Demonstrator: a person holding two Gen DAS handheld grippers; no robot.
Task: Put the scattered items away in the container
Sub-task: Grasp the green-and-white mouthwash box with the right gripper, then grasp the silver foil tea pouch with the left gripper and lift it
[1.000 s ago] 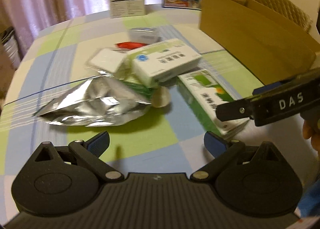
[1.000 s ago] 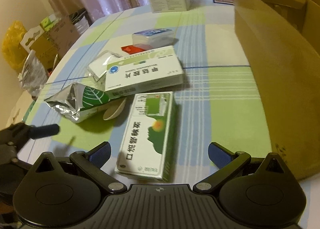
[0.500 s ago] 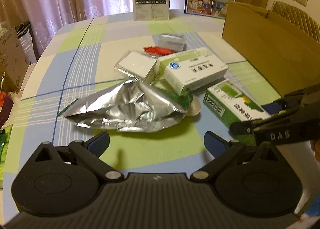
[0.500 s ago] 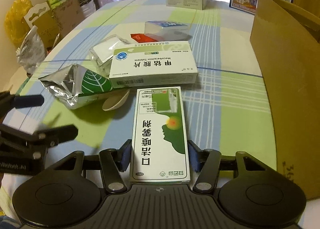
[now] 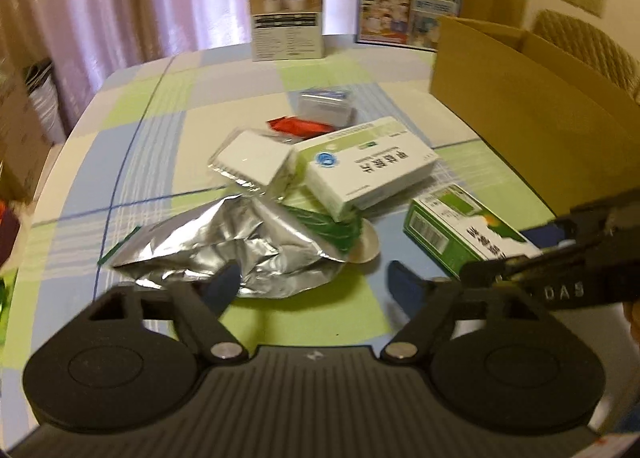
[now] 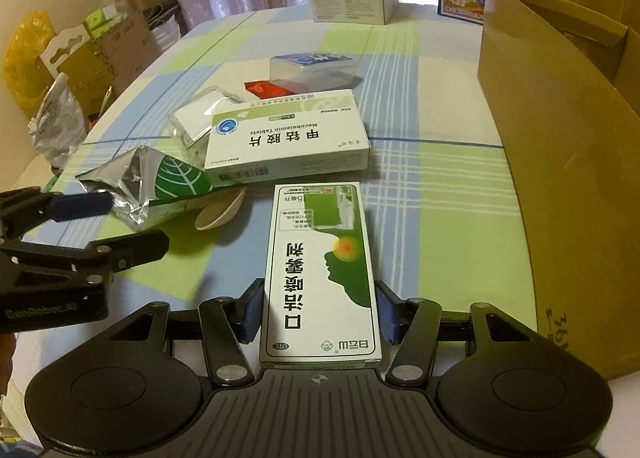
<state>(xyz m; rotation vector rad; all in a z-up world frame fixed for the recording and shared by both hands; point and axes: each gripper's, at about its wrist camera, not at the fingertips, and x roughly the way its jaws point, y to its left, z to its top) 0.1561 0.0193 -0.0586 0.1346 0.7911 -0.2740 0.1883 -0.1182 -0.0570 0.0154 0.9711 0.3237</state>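
Right wrist view: right gripper (image 6: pixel 320 318) clamped on green-white spray carton (image 6: pixel 320 270), on table beside brown cardboard box (image 6: pixel 560 162). Left gripper (image 5: pixel 314 286) spread, empty. White tablet carton (image 6: pixel 288 138), crumpled foil pouch (image 5: pixel 224 246) still unpacked.

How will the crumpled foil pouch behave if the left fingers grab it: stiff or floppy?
Probably floppy: the foil pouch is creased and lies flat, looking nearly empty, so likely light. Its open end may fold rather than lift evenly. The white tablet box seems to rest on its far edge, so pulling could drag that box.
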